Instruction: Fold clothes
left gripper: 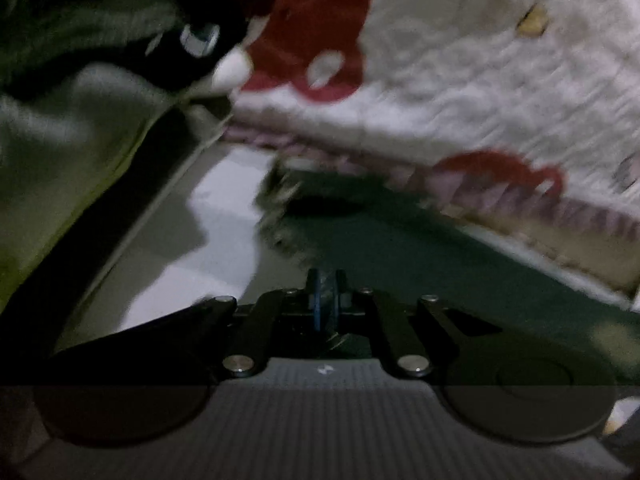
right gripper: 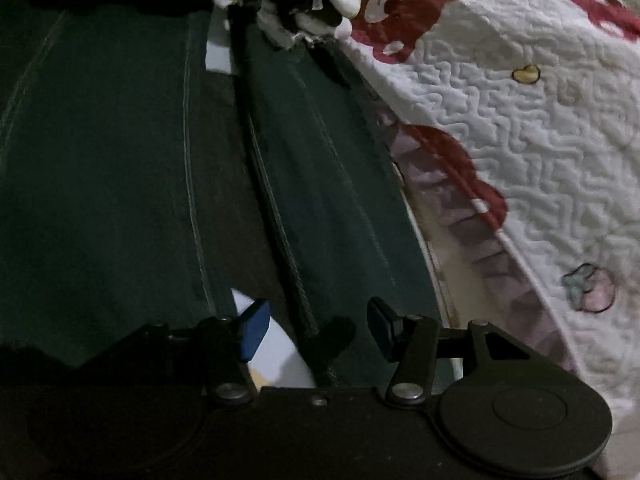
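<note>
Dark green trousers (right gripper: 120, 200) with pale seam stitching lie spread out and fill most of the right wrist view. In the left wrist view the same trousers (left gripper: 360, 240) show a frayed hem (left gripper: 280, 196). My left gripper (left gripper: 326, 304) has its blue pads pressed together on a bit of this green cloth. My right gripper (right gripper: 316, 328) stands open just above the trousers. A raised seam runs between its fingers (right gripper: 252, 328), and the pads do not touch it.
A white quilted bedspread (right gripper: 520, 140) with red bears and a pink ruffled edge (right gripper: 480, 240) lies along the right. In the left wrist view the bedspread (left gripper: 480, 80) is at top right, a black object (left gripper: 192, 40) and a yellow-green cloth (left gripper: 52, 152) at left, and a pale surface (left gripper: 224, 216) between.
</note>
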